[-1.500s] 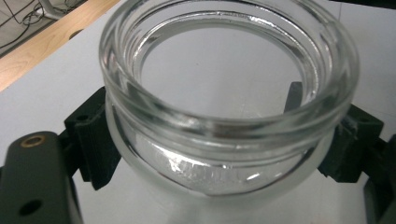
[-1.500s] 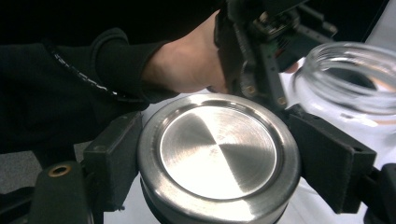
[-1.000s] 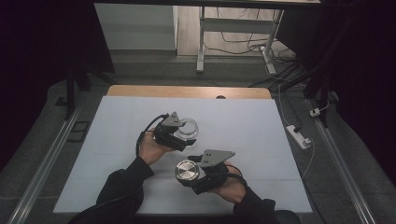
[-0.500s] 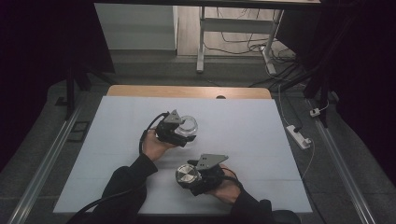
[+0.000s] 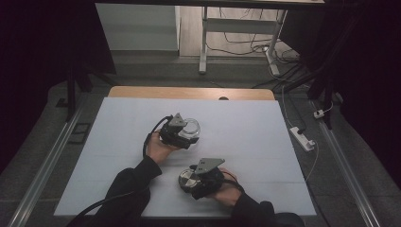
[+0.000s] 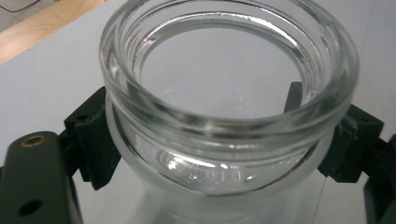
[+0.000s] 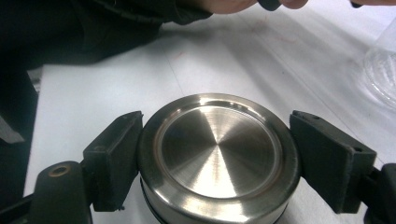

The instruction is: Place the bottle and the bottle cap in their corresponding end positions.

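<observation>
A clear glass jar [image 5: 190, 128], open mouth up, sits between the jaws of my left gripper [image 5: 185, 132] a little left of the table's middle. In the left gripper view both black pads press the jar [image 6: 224, 116] below its threaded rim, so that gripper [image 6: 224, 144] is shut on it. Closer to the front edge, my right gripper [image 5: 191, 179] is shut on a round brushed-steel lid [image 5: 187, 178]. The right gripper view has the lid [image 7: 217, 149] clamped flat side up between the pads of that gripper [image 7: 217, 161], low over the white surface, with the jar [image 7: 380, 70] at its right edge.
The white tabletop [image 5: 246, 127] has a wooden strip [image 5: 189, 92] along its far edge. A white power strip [image 5: 302, 138] and cables lie on the floor to the right. Metal rails [image 5: 47, 161] run along both sides, and a desk frame [image 5: 203, 42] stands behind.
Both grippers have sunk a little toward the table with the jar and the lid still held. The right one has also drawn slightly nearer the front edge.
</observation>
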`<state>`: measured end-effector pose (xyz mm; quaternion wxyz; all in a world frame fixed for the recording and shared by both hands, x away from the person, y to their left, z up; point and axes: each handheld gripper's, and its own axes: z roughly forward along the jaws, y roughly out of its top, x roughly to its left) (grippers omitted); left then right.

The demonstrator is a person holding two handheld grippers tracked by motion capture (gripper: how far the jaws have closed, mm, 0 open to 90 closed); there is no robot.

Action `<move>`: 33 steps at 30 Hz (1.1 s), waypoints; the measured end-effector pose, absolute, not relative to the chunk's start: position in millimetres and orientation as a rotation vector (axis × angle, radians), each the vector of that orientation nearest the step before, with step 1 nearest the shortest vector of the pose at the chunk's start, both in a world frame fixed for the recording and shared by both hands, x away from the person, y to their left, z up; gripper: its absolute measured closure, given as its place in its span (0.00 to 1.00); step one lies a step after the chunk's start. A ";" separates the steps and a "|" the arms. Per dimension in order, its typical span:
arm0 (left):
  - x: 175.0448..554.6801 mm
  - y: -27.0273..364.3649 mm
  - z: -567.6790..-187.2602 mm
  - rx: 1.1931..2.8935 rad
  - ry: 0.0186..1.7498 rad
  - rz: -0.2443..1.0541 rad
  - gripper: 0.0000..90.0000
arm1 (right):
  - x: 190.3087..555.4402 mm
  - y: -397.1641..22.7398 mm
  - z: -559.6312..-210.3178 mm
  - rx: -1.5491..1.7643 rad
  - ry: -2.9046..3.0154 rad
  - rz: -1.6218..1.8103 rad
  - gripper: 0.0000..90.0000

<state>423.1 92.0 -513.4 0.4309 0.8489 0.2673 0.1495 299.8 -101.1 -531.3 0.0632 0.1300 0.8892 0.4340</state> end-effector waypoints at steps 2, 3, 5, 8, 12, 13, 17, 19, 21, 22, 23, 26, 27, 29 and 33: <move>423.5 91.3 -515.1 2.122 0.670 0.369 0.18 | 300.1 -100.3 -533.9 0.387 2.698 1.291 0.22; 423.5 91.1 -516.0 2.122 0.669 0.370 0.18 | 300.2 -100.1 -535.1 0.382 2.703 1.279 0.22; 423.8 91.4 -516.4 2.119 0.671 0.367 0.18 | 300.4 -99.8 -536.3 0.383 2.711 1.268 0.22; 424.3 92.3 -516.9 2.115 0.677 0.357 0.18 | 301.5 -99.8 -537.4 0.388 2.727 1.247 0.22; 424.9 94.3 -517.9 2.111 0.685 0.343 0.17 | 301.8 -99.6 -538.6 0.370 2.738 1.207 0.22; 425.4 95.1 -518.1 2.110 0.689 0.335 0.17 | 301.8 -99.5 -538.7 0.368 2.739 1.205 0.21; 425.9 95.1 -518.0 2.112 0.698 0.328 0.17 | 301.6 -99.0 -538.4 0.382 2.745 1.194 0.21; 425.7 95.1 -517.6 2.113 0.703 0.327 0.17 | 302.7 -99.1 -538.8 0.382 2.757 1.180 0.19; 425.4 95.3 -517.4 2.115 0.703 0.328 0.17 | 303.3 -98.8 -539.8 0.408 2.775 1.184 0.16; 424.9 95.7 -517.1 2.116 0.699 0.330 0.17 | 303.2 -98.6 -539.6 0.415 2.777 1.182 0.15; 424.5 96.2 -516.6 2.114 0.695 0.327 0.16 | 303.5 -98.5 -539.1 0.409 2.777 1.185 0.14; 423.7 98.2 -514.6 2.101 0.697 0.304 0.12 | 302.8 -97.6 -536.7 0.423 2.776 1.207 0.12; 423.3 99.4 -513.8 2.095 0.694 0.300 0.12 | 302.6 -97.5 -535.9 0.420 2.774 1.211 0.12; 423.1 101.2 -512.5 2.093 0.698 0.283 0.10 | 301.9 -97.7 -534.0 0.425 2.771 1.215 0.11; 422.3 104.5 -512.6 2.101 0.708 0.256 0.06 | 301.3 -98.8 -528.7 0.425 2.753 1.233 0.10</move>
